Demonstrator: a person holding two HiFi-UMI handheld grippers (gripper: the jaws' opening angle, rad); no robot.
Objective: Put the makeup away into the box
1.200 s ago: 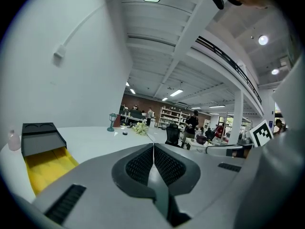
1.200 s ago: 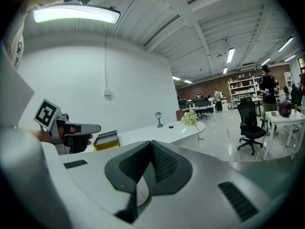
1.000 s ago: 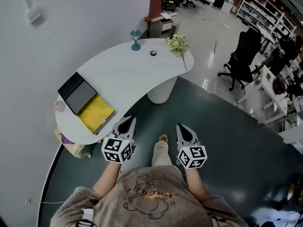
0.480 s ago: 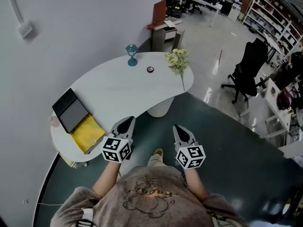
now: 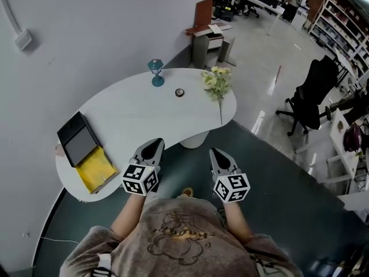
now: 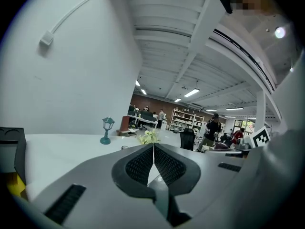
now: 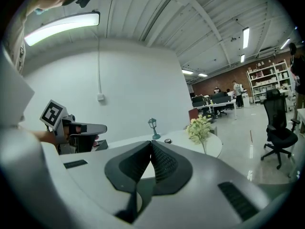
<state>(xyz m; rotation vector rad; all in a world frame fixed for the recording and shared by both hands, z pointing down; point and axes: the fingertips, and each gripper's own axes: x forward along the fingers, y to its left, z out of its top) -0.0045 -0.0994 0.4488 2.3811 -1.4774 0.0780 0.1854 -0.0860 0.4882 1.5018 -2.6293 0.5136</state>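
Note:
An open box (image 5: pixel 86 157) with a black lid and a yellow inside lies at the left end of the white curved table (image 5: pixel 132 120). A small round dark makeup item (image 5: pixel 180 92) sits far back on the table, between a teal lamp ornament (image 5: pixel 154 73) and a bunch of flowers (image 5: pixel 216 82). My left gripper (image 5: pixel 152 146) is shut and empty at the table's near edge. My right gripper (image 5: pixel 217 154) is shut and empty over the floor beside it. The right gripper view shows the makeup item (image 7: pixel 167 140) ahead and the left gripper (image 7: pixel 71 128) to its left.
The table stands on a white pedestal (image 5: pixel 195 138) against a pale wall. A black office chair (image 5: pixel 308 105) stands on the shiny floor to the right. Desks and shelves fill the room beyond. In the left gripper view the box (image 6: pixel 12 151) is at the left edge.
Both grippers have moved with the person rightward along the table's near edge. The box now lies farther left of the left gripper. Both stay shut and empty.

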